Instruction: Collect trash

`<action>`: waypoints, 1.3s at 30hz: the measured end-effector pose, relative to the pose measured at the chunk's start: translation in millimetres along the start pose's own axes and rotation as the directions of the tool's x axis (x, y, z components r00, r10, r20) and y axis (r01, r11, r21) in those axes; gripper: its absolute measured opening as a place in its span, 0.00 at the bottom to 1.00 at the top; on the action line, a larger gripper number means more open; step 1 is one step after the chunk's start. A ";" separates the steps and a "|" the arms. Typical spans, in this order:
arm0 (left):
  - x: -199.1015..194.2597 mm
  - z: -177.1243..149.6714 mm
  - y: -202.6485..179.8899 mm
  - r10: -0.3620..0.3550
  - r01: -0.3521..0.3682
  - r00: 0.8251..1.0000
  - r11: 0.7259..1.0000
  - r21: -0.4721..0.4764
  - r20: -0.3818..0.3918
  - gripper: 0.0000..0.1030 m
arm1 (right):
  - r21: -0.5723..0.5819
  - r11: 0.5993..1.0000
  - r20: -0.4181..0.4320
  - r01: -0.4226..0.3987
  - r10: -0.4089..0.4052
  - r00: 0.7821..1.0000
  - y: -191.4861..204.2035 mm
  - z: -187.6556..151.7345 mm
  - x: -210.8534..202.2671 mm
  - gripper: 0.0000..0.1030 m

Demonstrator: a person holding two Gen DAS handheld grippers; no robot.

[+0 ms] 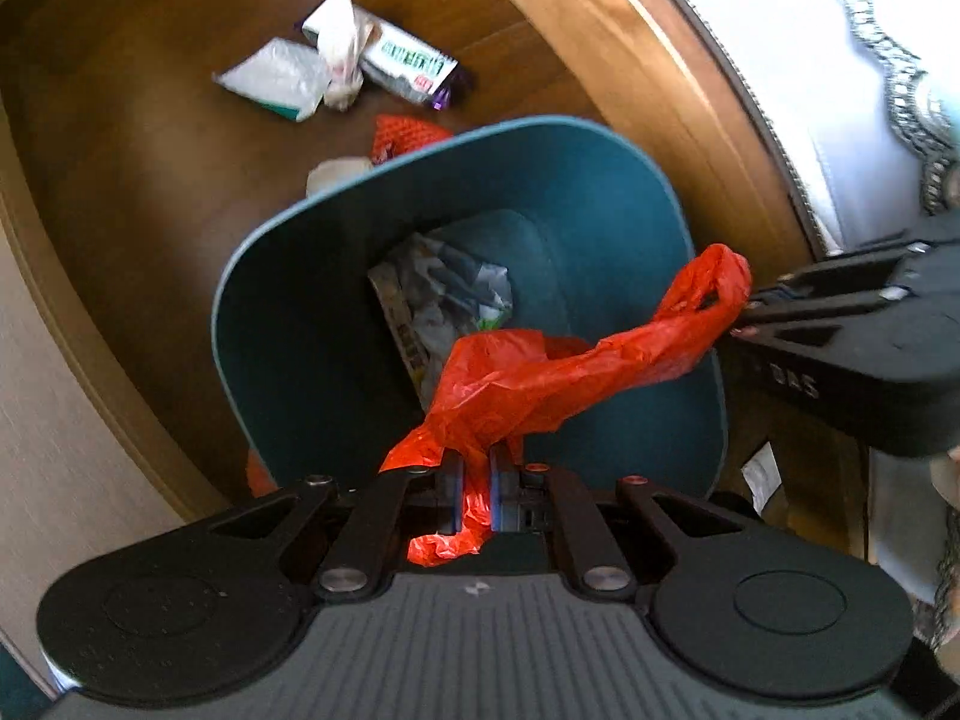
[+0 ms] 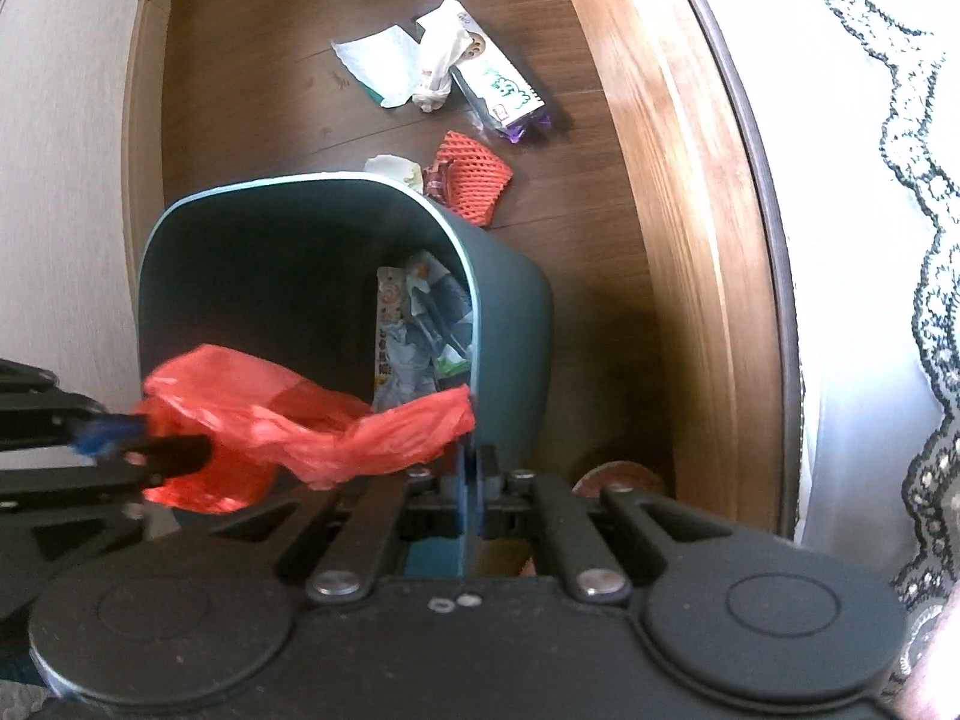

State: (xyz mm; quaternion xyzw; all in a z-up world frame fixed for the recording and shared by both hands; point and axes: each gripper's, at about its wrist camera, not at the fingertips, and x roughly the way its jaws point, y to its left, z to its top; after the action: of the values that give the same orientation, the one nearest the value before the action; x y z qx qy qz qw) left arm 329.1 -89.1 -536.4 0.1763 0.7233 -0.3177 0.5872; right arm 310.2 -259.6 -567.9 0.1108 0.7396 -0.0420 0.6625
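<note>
A red plastic bag (image 1: 540, 378) is stretched over the mouth of a teal trash bin (image 1: 288, 312). My left gripper (image 1: 477, 480) is shut on one end of the bag at the bin's near rim. My right gripper (image 2: 471, 468) is shut on the bag's other end (image 2: 432, 420) at the bin's rim (image 2: 474, 324); it also shows at the right of the left wrist view (image 1: 744, 315). Crumpled wrappers (image 2: 420, 324) lie inside the bin. On the floor beyond lie white wrappers (image 2: 444, 54), a snack packet (image 2: 504, 90) and red foam netting (image 2: 474, 180).
The bin stands on a dark wooden floor (image 2: 252, 120). A wooden bed frame (image 2: 690, 180) with white lace-edged bedding (image 2: 870, 210) runs along the right. A pale wall (image 2: 60, 150) is on the left. A small white cup (image 1: 336, 174) lies behind the bin.
</note>
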 end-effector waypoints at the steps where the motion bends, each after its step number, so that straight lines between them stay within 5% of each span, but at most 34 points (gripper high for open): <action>1: 1.7 -0.3 -0.4 -0.003 0.003 1.000 1.000 -0.004 0.001 0.07 | -0.002 1.000 0.000 0.001 -0.001 1.000 0.1 0.1 0.0 0.02; 8: 9.4 -0.1 1.1 -0.026 0.026 1.000 0.999 -0.034 -0.002 0.09 | 0.007 1.000 -0.004 -0.001 0.001 1.000 0.2 1.0 0.6 0.02; 16: -0.1 -2.7 2.4 -0.080 0.081 0.997 0.995 -0.053 0.024 0.53 | 0.012 1.000 -0.007 -0.005 0.005 1.000 -1.1 0.8 2.0 0.02; 21: -25.2 -4.3 2.8 -0.111 0.114 0.992 0.993 -0.040 0.066 0.54 | 0.012 1.000 -0.008 -0.001 0.001 1.000 -3.3 1.2 3.7 0.03; 27: -73.1 7.9 29.9 -0.077 0.090 0.980 0.994 -0.064 0.183 0.54 | 0.029 1.000 -0.011 -0.005 0.006 1.000 -7.2 -0.8 5.4 0.03; 32: -101.1 34.6 65.6 -0.001 0.032 0.950 0.995 -0.094 0.312 0.54 | 0.049 0.999 -0.024 -0.009 0.010 1.000 -16.5 -6.5 10.7 0.03; 39: -70.4 90.9 103.1 0.072 -0.004 0.928 0.983 -0.181 0.366 0.73 | 0.074 0.997 -0.060 -0.030 0.035 0.998 -32.7 -22.3 23.9 0.03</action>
State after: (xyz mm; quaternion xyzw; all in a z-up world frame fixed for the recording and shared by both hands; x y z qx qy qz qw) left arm 478.4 -65.4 -504.7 0.0741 0.6212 -0.2681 0.7327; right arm 279.0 -284.2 -591.7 0.1481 0.7557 -0.0546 0.6355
